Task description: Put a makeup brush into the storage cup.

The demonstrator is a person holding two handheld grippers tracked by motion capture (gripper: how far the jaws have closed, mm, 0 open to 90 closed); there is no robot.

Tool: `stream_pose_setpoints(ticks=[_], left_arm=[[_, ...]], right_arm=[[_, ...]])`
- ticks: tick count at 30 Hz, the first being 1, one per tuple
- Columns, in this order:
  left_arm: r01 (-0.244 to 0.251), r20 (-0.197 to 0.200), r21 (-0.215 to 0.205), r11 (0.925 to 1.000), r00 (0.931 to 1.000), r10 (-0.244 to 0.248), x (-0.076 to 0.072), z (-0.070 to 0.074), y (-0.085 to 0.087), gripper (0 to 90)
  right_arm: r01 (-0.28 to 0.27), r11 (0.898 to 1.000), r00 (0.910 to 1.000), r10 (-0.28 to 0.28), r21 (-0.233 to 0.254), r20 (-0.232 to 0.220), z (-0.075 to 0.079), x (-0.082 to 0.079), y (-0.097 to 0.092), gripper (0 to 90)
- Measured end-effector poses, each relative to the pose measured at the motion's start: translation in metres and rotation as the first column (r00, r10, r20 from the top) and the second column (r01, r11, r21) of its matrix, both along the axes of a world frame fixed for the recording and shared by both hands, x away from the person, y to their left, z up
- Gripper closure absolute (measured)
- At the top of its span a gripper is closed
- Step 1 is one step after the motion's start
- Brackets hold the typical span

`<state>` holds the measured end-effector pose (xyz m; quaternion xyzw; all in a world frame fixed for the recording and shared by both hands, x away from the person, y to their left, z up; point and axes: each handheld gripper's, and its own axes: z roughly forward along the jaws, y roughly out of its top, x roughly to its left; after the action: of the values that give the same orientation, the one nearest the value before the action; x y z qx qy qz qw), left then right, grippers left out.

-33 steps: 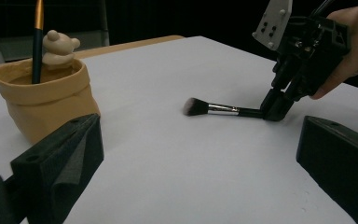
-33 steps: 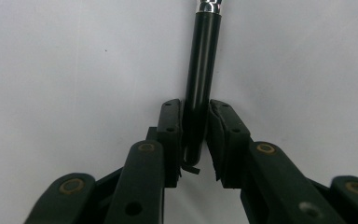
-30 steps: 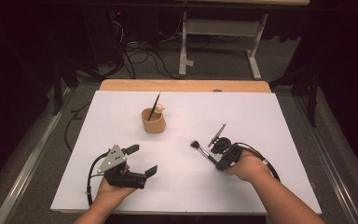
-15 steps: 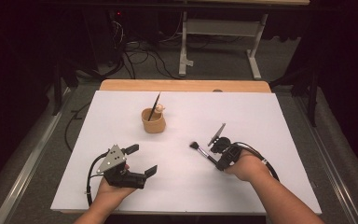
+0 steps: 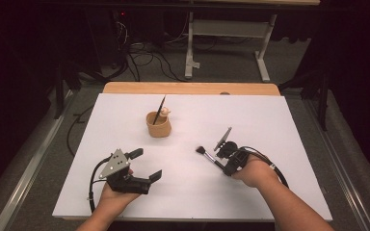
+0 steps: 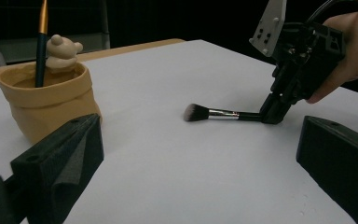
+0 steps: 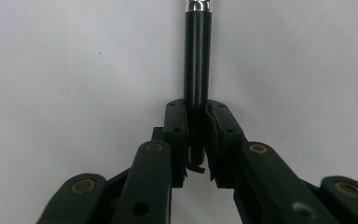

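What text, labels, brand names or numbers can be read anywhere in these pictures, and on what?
None: no readable text, label or number shows on the tan cup, the makeup brush, the white table or either gripper.

Light falls from above onto my white table (image 5: pixel 270 125), which glows evenly bright mid-frame in the high view, while the floor and both upper corners sink into near black. Shadows under my hands are soft and short. My left gripper view is sharp in the centre, its lower corners blurred. My right gripper view is flat grey and slightly soft.
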<state>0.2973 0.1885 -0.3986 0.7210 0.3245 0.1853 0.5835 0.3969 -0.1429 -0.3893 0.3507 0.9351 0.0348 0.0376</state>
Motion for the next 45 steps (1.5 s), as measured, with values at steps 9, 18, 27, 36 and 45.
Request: stream_pose_setpoints(ticks=[9, 18, 27, 36, 45], left_arm=[[-0.003, 0.000, 0.000, 1.0000, 1.0000, 0.003, 0.000, 0.000, 0.000, 1.2], [-0.004, 0.000, 0.004, 1.0000, 1.0000, 0.004, 0.000, 0.000, 0.000, 1.2], [-0.005, -0.001, 0.001, 1.0000, 1.0000, 0.005, 0.000, 0.000, 0.001, 1.2], [-0.002, -0.006, -0.008, 1.0000, 1.0000, 0.002, 0.001, -0.001, 0.000, 1.2], [0.002, -0.009, -0.008, 1.0000, 1.0000, -0.002, 0.001, -0.002, 0.000, 1.2]], right_arm=[[-0.007, 1.000, 0.9997, 0.007, -0.006, 0.023, 0.013, -0.003, -0.004, 81.6], [0.021, 1.000, 0.9990, -0.022, 0.016, 0.039, 0.021, -0.004, -0.011, 81.6], [0.037, 0.998, 0.9956, -0.041, 0.052, 0.084, 0.022, -0.007, -0.021, 81.6], [0.076, 0.988, 0.9815, -0.098, 0.135, 0.164, 0.013, -0.016, -0.032, 81.6], [0.099, 0.971, 0.9658, -0.146, 0.216, 0.214, 0.008, -0.019, -0.043, 81.6]])
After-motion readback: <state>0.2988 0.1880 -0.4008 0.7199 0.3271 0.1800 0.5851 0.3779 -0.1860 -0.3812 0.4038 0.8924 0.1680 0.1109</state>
